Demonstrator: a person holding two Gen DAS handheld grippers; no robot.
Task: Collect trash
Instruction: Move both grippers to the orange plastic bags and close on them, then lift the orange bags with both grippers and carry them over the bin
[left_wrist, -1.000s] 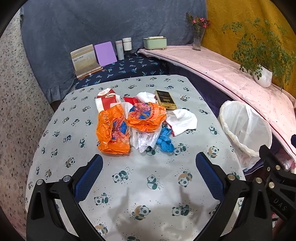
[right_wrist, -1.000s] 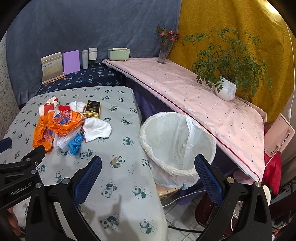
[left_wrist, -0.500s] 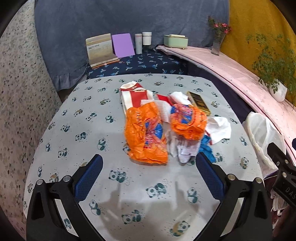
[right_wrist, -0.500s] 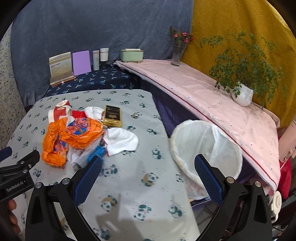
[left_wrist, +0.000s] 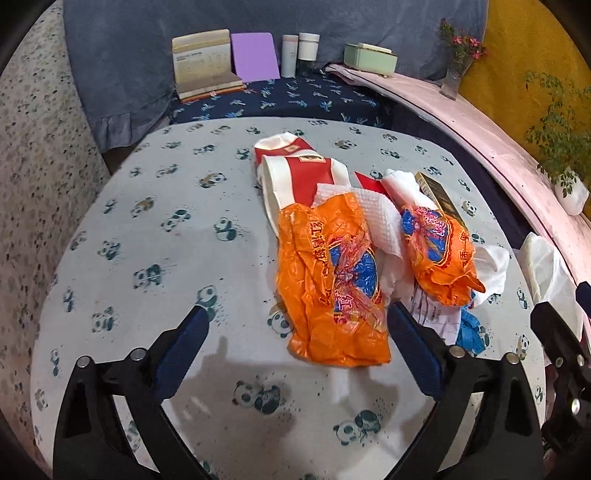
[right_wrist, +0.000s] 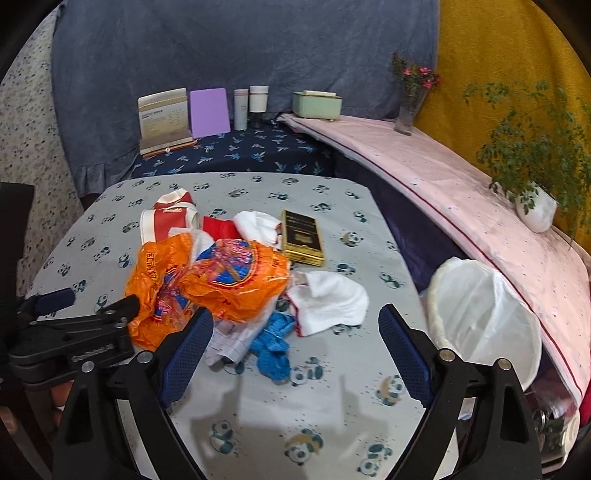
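Left tongs wide, just short of orange wrapper

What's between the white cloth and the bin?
Nothing: bare panda tablecloth runs from the white cloth to the table edge beside the bin, per the right wrist view.

place: home living room | cues: panda-print tablecloth; potted plant; flower vase
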